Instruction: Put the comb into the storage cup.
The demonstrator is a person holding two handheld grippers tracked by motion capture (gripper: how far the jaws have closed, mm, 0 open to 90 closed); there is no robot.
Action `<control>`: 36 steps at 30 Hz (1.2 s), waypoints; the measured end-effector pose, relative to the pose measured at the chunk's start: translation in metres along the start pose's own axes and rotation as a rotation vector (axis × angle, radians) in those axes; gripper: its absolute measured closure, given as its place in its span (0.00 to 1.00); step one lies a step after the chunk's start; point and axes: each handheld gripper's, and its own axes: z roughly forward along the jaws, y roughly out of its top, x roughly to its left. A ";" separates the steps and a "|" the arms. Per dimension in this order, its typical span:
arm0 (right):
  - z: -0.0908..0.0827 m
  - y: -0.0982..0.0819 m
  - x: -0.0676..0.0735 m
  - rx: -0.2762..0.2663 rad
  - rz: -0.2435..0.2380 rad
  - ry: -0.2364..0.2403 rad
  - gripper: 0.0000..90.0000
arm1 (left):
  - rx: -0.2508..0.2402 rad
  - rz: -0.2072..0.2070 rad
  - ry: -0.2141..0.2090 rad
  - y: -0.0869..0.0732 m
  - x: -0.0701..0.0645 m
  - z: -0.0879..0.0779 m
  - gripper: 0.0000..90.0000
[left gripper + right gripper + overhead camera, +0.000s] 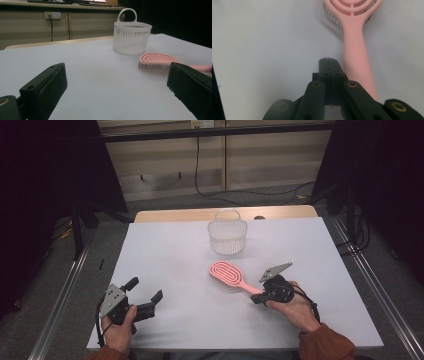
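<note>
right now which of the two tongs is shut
The right tongs, beside the pink hairbrush's handle: their jaws are pressed together with nothing between them. The left tongs stand wide open over bare table.

Count at this moment: one pink hairbrush (231, 275), lying on the counter (175, 255). One white slotted basket (227, 236) with a loop handle, standing behind it. Two hand-held claws were present: left claw (146, 296) and right claw (256, 299). One counter with a white top. Two hands were seen, one per claw.
</note>
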 end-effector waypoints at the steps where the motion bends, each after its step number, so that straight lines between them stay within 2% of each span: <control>1: 0.000 0.000 0.001 -0.006 -0.002 0.000 1.00 | 0.000 0.000 0.000 0.000 0.000 0.000 0.03; 6: -0.004 0.001 0.002 -0.024 -0.006 0.001 0.98 | -0.001 0.003 0.000 0.000 -0.001 0.000 0.03; 9: -0.011 0.003 0.004 -0.063 -0.035 0.013 0.94 | 0.000 0.004 0.001 0.000 0.000 0.000 0.03; 13: -0.018 0.007 0.005 -0.092 -0.045 0.007 0.89 | 0.001 0.004 -0.001 0.000 -0.001 0.000 0.03; 17: -0.025 0.009 0.003 -0.108 -0.053 -0.012 0.73 | 0.002 0.004 0.000 0.000 -0.001 0.000 0.03; 18: -0.027 0.010 0.002 -0.120 -0.048 -0.025 0.58 | 0.004 0.005 -0.001 0.000 -0.001 0.000 0.03; 19: -0.027 0.011 0.002 -0.123 -0.044 -0.031 0.50 | 0.005 0.008 0.000 0.000 0.000 0.001 0.03; 20: -0.027 0.011 0.002 -0.123 -0.044 -0.031 0.50 | 0.006 0.009 -0.001 0.000 0.000 0.001 0.03; 22: -0.028 0.012 0.001 -0.145 -0.050 -0.030 0.38 | 0.004 0.006 -0.001 0.000 -0.001 0.001 0.03; 23: -0.028 0.013 0.000 -0.156 -0.052 -0.040 0.33 | 0.002 0.006 0.000 0.000 -0.001 0.001 0.03; 24: -0.027 0.015 -0.001 -0.170 -0.054 -0.061 0.23 | 0.004 0.008 -0.001 0.000 -0.001 0.001 0.03; 29: -0.025 0.017 -0.002 -0.185 -0.039 -0.058 0.20 | 0.004 0.008 -0.001 0.000 -0.001 0.002 0.03; 32: -0.024 0.018 -0.004 -0.189 -0.023 -0.076 0.15 | 0.004 0.007 -0.004 0.000 -0.001 0.002 0.03; 33: -0.023 0.020 -0.007 -0.196 0.001 -0.098 0.10 | 0.003 0.005 -0.004 0.000 -0.002 0.002 0.03; 35: -0.022 0.020 -0.009 -0.191 0.017 -0.113 0.09 | 0.005 0.007 -0.003 0.000 -0.001 0.002 0.03; 36: -0.021 0.022 -0.012 -0.190 0.039 -0.150 0.08 | 0.007 0.012 -0.002 0.001 -0.001 0.002 0.03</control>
